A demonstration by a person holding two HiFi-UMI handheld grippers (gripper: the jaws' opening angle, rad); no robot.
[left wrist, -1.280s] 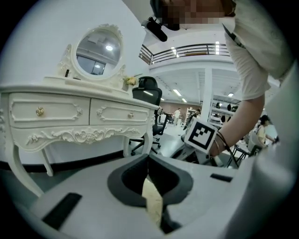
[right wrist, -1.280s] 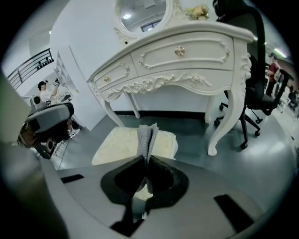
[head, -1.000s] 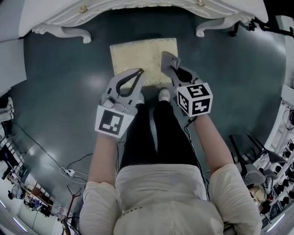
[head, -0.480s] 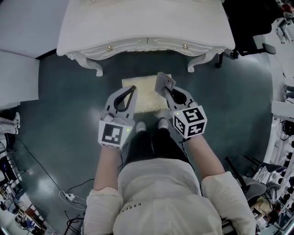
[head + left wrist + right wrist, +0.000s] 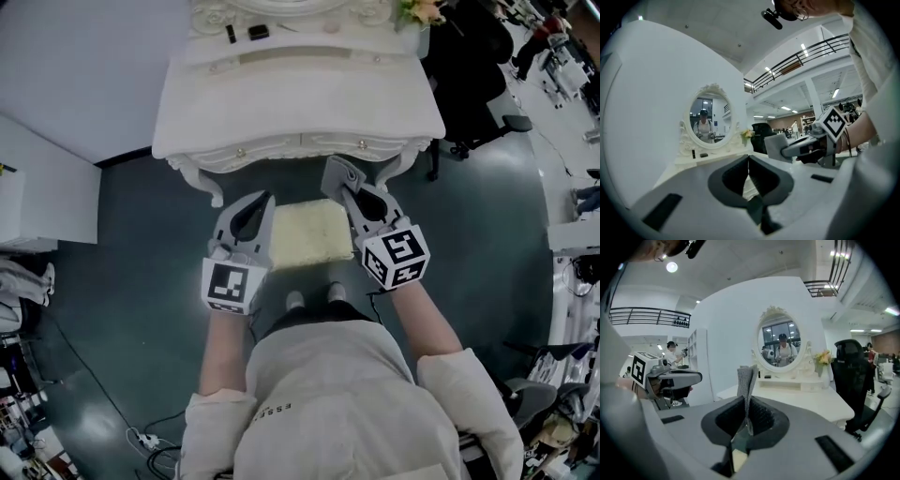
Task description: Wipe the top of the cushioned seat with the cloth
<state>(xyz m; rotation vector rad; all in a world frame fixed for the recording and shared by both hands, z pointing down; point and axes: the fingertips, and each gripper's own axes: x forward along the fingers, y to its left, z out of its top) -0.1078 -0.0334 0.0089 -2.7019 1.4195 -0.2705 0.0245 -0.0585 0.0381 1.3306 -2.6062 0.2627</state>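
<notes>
The cushioned seat [image 5: 305, 234], a cream square pad, stands on the dark floor in front of a white dressing table [image 5: 300, 98]. Both grippers hover above it at its two sides. My left gripper [image 5: 260, 199] is over the seat's left edge, shut with nothing in it; its jaws meet in the left gripper view [image 5: 749, 158]. My right gripper [image 5: 345, 187] is over the seat's right edge, shut on a grey cloth [image 5: 338, 172]. In the right gripper view the cloth [image 5: 746, 378] stands up folded from the closed jaws [image 5: 746, 401].
The dressing table carries an oval mirror [image 5: 780, 344], small dark items [image 5: 258, 32] and flowers [image 5: 419, 10]. A black office chair [image 5: 469, 56] stands at the right, a white cabinet [image 5: 33, 192] at the left. A person's feet [image 5: 314, 297] are just below the seat.
The head view has pulled back and tilted up: the seat looks smaller and the whole dressing table top has come into sight. Both grippers stay shut, cloth still in the right one.
</notes>
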